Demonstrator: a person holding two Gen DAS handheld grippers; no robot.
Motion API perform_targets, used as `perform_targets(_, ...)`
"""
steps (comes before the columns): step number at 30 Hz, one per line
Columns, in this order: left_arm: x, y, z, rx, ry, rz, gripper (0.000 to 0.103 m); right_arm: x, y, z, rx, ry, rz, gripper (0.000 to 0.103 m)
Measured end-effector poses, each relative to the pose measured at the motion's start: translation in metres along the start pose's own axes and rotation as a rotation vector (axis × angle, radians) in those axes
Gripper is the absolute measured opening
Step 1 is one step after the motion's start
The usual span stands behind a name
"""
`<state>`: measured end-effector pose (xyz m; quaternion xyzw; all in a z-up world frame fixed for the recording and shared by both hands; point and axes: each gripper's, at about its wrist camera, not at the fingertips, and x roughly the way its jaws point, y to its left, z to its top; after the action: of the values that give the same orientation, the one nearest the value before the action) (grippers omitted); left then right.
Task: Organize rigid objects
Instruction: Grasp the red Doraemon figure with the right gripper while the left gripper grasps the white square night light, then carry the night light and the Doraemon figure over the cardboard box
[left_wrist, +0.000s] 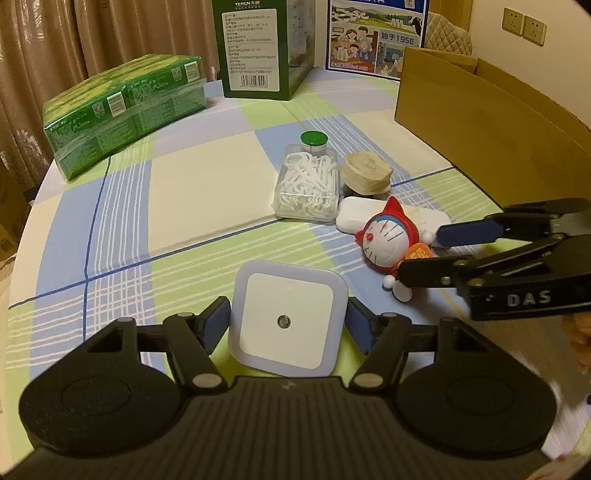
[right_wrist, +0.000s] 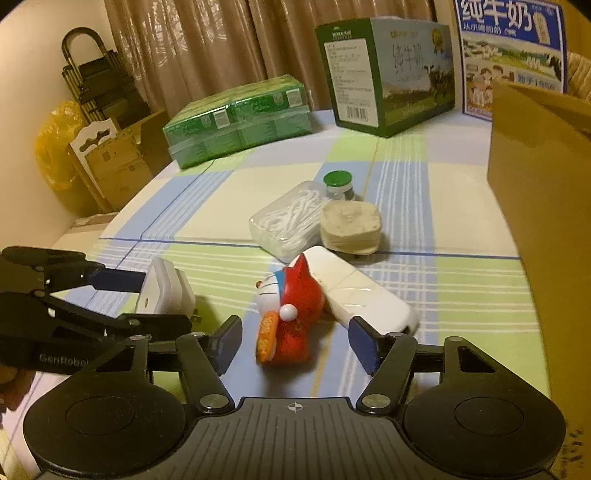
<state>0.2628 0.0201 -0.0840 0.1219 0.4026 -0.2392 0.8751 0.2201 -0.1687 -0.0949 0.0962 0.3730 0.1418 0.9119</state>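
My left gripper (left_wrist: 288, 317) is shut on a white square night light (left_wrist: 288, 314), with a pad against each of its sides; in the right wrist view the night light (right_wrist: 162, 291) hangs in the left gripper (right_wrist: 162, 302) just above the cloth. A red and white cat figurine (right_wrist: 291, 317) lies on its side on the checked tablecloth. My right gripper (right_wrist: 295, 339) straddles it, open, with a gap on each side. The left wrist view shows the right gripper (left_wrist: 419, 254) around the figurine (left_wrist: 388, 240) from the right.
A long white case (right_wrist: 365, 295) touches the figurine. Behind it are a clear box of floss picks (right_wrist: 284, 225), a beige plug (right_wrist: 349, 225) and a green-capped bottle (right_wrist: 337, 181). An open cardboard box (right_wrist: 546, 184) stands right. Green packs (right_wrist: 236, 118) and milk cartons (right_wrist: 384, 74) line the back.
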Motion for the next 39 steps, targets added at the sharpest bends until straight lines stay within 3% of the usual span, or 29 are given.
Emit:
perform_targets(10,0.0,0.001,0.0,0.012,-0.005,-0.007,0.064,0.02,-0.002,0.007,0.03,-0.001,0.008,0.055)
perform_targets(13,0.0,0.002,0.001,0.0,-0.008,-0.011,0.064,0.025,-0.002,0.008,0.032,0.007,0.013,0.042)
perform_targets(25,0.008,0.002,0.004,-0.01,-0.003,-0.05,0.063,0.013,-0.006,0.009,0.063,0.007,-0.009,0.042)
perform_targets(39,-0.003,0.0,0.001,-0.037,-0.02,-0.021,0.061,-0.007,-0.001,0.009,0.043,-0.021,-0.036,0.041)
